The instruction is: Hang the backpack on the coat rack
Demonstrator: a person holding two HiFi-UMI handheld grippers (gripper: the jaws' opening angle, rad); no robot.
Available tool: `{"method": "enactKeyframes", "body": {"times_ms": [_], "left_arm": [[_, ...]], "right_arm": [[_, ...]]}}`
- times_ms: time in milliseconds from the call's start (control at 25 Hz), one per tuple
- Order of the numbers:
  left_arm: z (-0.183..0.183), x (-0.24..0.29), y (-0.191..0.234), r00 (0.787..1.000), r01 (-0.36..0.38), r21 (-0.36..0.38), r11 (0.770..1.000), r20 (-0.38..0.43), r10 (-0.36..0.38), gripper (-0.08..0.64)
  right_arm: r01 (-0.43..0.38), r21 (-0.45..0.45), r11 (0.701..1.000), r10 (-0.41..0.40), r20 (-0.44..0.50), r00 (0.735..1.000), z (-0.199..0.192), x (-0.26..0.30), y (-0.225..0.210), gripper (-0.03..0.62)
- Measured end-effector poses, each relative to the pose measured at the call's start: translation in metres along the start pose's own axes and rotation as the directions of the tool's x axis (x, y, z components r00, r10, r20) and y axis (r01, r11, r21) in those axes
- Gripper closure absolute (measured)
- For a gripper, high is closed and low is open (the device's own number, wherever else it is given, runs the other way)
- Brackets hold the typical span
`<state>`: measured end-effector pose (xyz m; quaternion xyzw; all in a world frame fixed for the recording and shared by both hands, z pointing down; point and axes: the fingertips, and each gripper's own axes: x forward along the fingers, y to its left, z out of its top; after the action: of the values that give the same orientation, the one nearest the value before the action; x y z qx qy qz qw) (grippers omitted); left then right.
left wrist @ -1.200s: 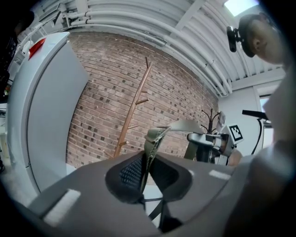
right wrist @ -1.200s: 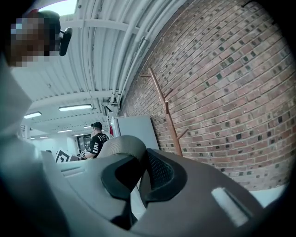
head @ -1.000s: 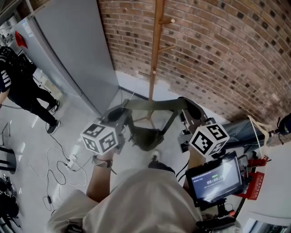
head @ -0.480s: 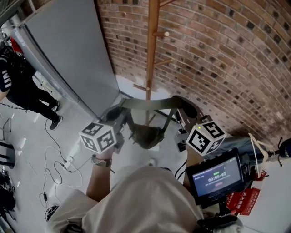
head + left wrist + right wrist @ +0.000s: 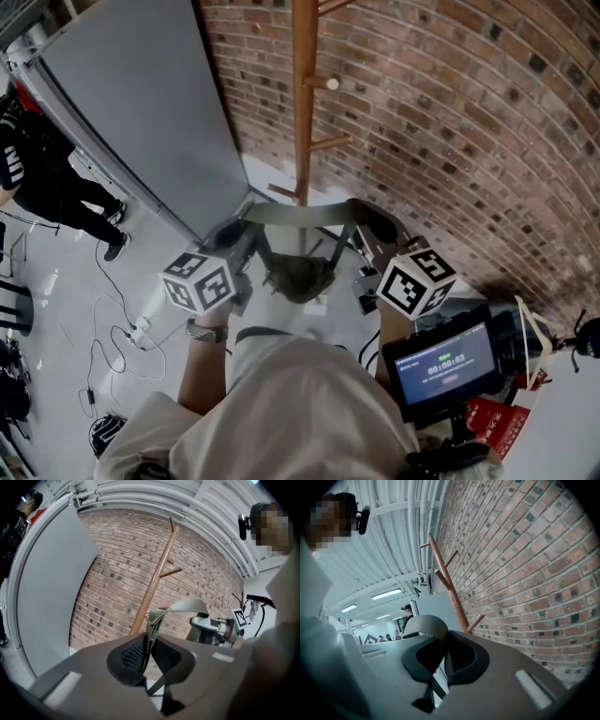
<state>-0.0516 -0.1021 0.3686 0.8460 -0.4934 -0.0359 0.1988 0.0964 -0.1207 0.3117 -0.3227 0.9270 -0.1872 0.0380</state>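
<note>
A wooden coat rack (image 5: 301, 103) with side pegs stands against the brick wall, straight ahead of me. The olive backpack (image 5: 298, 277) hangs by its strap (image 5: 296, 214), which is stretched between both grippers just in front of the pole. My left gripper (image 5: 234, 232) is shut on the strap's left end, and the webbing (image 5: 151, 629) runs between its jaws. My right gripper (image 5: 367, 217) is shut on the right end, where the padded strap (image 5: 423, 626) curves over the jaws. The rack's pole (image 5: 156, 581) rises beyond the left jaws, and its pegs (image 5: 446, 581) show above the right ones.
A tall grey panel (image 5: 141, 103) stands left of the rack, against the brick wall (image 5: 450, 122). A person (image 5: 37, 178) stands at far left. Cables (image 5: 117, 342) lie on the floor. A small monitor (image 5: 441, 361) sits on a rig by my right hand.
Both grippers have carried the backpack forward toward the rack. The pole now stands closer and its base is hidden behind the stretched strap.
</note>
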Motion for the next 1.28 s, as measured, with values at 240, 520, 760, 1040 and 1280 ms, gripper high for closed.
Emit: {"method": "enactKeyframes", "body": {"times_ms": [240,520,760,1040,1280], "left_arm": [[-0.005,0.012,0.016,0.999,-0.010,-0.011,1.000,-0.030,0.009,0.541],[-0.011,0.025,0.032,0.995,0.033,-0.008,0.999,-0.091,-0.034,0.541],[-0.020,0.037,0.043,0.984,0.094,-0.028,0.995,-0.151,-0.097,0.540],[-0.035,0.048,0.057,0.970,0.122,-0.067,0.990,-0.205,-0.133,0.540],[-0.043,0.056,0.071,0.960,0.129,-0.079,0.988,-0.238,-0.145,0.540]], "right_arm": [[-0.009,0.049,0.999,0.010,-0.007,1.000,-0.007,0.018,-0.014,0.584],[0.015,0.125,0.992,-0.012,-0.020,1.000,-0.018,0.039,-0.023,0.584],[0.098,0.140,0.985,-0.094,-0.031,0.995,-0.027,0.048,-0.036,0.584],[0.171,0.160,0.972,-0.162,-0.070,0.984,-0.047,0.054,-0.048,0.584],[0.204,0.183,0.962,-0.190,-0.093,0.977,-0.057,0.064,-0.056,0.584]]}}
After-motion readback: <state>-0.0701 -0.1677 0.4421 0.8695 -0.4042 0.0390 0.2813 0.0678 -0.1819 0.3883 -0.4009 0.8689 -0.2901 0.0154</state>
